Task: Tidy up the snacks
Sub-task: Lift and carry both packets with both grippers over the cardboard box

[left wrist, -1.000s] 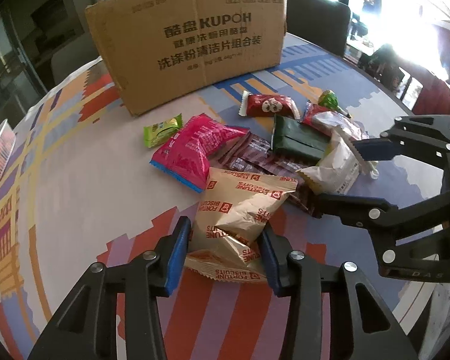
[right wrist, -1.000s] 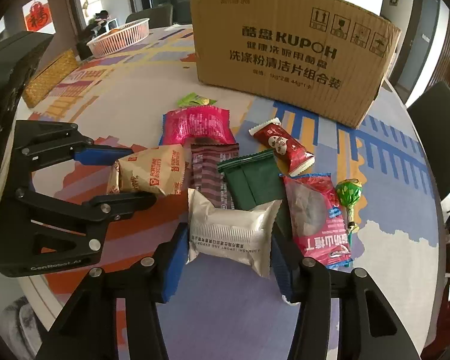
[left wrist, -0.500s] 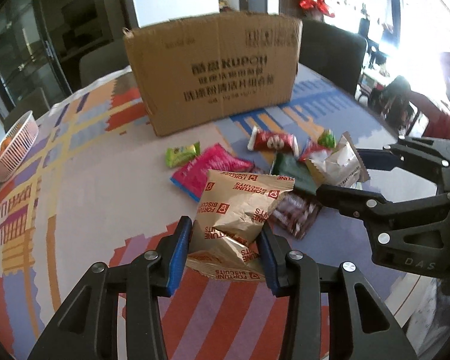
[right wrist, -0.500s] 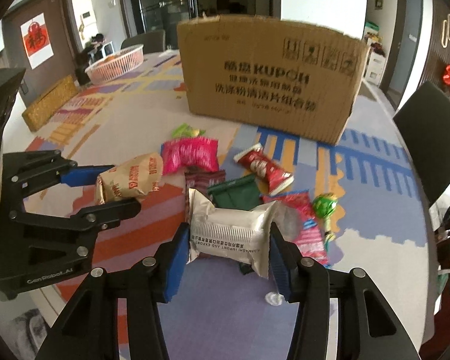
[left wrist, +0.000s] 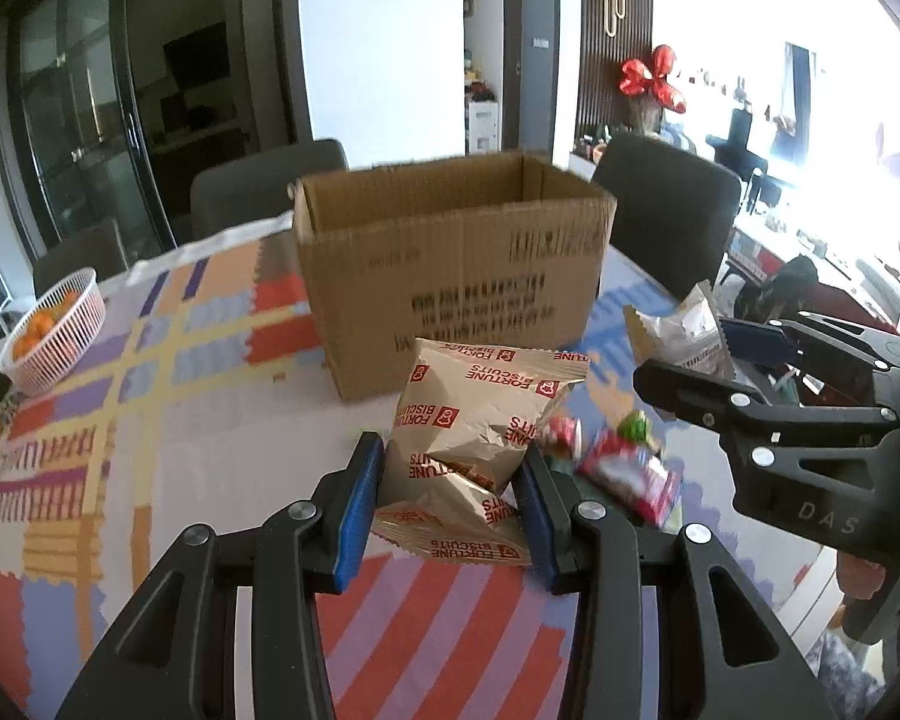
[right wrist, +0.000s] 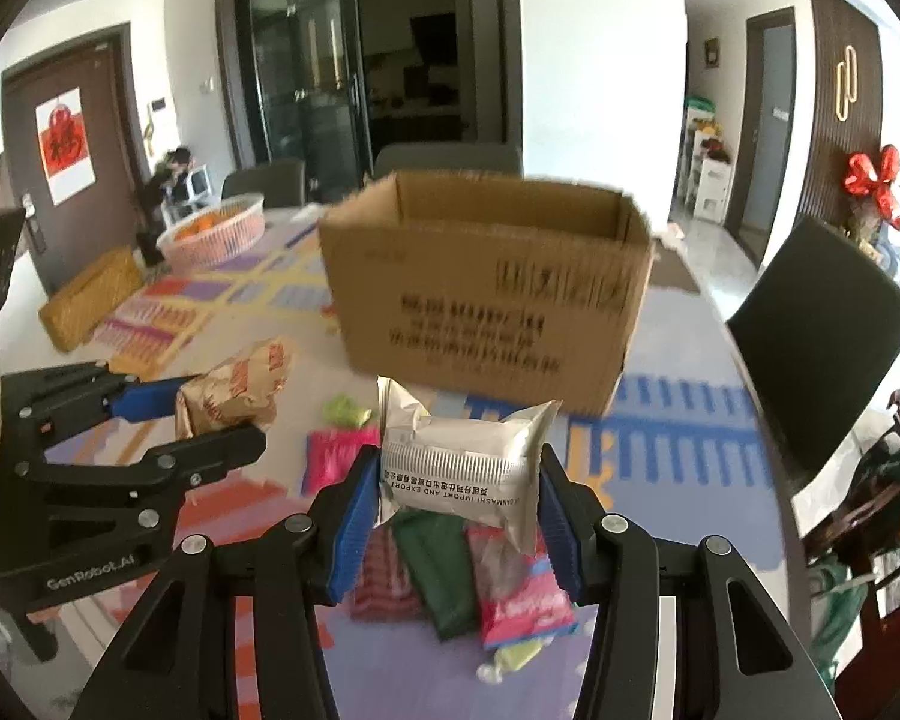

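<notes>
My left gripper (left wrist: 447, 510) is shut on a tan Fortune Biscuits packet (left wrist: 480, 420) and holds it above the table, in front of the open cardboard box (left wrist: 456, 282). My right gripper (right wrist: 456, 516) is shut on a silver-white snack packet (right wrist: 462, 456), also lifted, facing the same box (right wrist: 492, 300). Each gripper shows in the other's view: the right one (left wrist: 708, 348) with its silver packet (left wrist: 678, 330), the left one (right wrist: 210, 414) with the tan packet (right wrist: 240, 387). Several snacks remain on the table: pink (right wrist: 336, 459), dark green (right wrist: 438, 564), red-white (left wrist: 630, 474).
A white basket of oranges (left wrist: 54, 330) stands at the table's far left, also in the right wrist view (right wrist: 216, 234). A woven yellow box (right wrist: 90, 303) lies near it. Dark chairs (left wrist: 666, 204) stand behind and beside the table (left wrist: 150, 450).
Both grippers have risen with their packets and tilted up, so the box's open top now shows. The snacks left on the table lie lower in both views.
</notes>
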A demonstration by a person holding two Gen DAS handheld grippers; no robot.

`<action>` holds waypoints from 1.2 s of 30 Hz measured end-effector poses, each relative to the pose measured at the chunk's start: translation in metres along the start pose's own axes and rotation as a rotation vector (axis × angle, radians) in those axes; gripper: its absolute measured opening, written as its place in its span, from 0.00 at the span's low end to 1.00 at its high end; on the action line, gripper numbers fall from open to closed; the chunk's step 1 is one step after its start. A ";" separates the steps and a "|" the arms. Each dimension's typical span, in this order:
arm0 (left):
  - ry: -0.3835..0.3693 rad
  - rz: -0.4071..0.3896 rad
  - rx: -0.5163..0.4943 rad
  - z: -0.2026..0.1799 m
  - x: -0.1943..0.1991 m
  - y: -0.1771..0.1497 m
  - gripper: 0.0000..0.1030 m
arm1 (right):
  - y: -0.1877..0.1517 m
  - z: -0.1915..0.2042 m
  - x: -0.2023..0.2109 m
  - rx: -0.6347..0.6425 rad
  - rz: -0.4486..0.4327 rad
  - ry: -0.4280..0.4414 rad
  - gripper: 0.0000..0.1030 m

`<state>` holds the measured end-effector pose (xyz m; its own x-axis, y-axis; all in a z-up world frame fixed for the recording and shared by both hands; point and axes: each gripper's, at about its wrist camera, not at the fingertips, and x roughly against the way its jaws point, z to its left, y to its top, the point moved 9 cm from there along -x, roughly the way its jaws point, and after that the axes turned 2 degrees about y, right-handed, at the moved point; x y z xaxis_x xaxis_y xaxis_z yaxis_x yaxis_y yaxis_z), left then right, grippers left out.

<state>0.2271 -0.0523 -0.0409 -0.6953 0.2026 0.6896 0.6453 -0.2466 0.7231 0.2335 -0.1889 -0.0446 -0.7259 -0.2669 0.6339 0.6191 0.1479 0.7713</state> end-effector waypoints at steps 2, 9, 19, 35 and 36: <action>-0.003 -0.004 -0.002 0.000 0.001 0.010 0.42 | 0.011 -0.004 0.003 -0.011 -0.020 -0.006 0.49; -0.004 -0.031 0.005 0.005 0.003 0.051 0.42 | 0.043 -0.016 0.010 -0.032 -0.065 -0.017 0.49; 0.001 -0.015 0.029 0.021 -0.009 0.101 0.42 | 0.093 -0.029 0.009 -0.030 -0.101 -0.018 0.49; 0.030 0.116 0.026 0.039 -0.064 0.138 0.42 | 0.139 -0.052 -0.043 -0.024 0.021 -0.005 0.49; 0.034 0.123 0.023 0.040 -0.066 0.140 0.42 | 0.141 -0.055 -0.047 -0.022 0.030 -0.010 0.49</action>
<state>0.3761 -0.0626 0.0159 -0.6202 0.1401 0.7718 0.7332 -0.2461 0.6339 0.3717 -0.2078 0.0315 -0.7101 -0.2528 0.6572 0.6467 0.1350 0.7507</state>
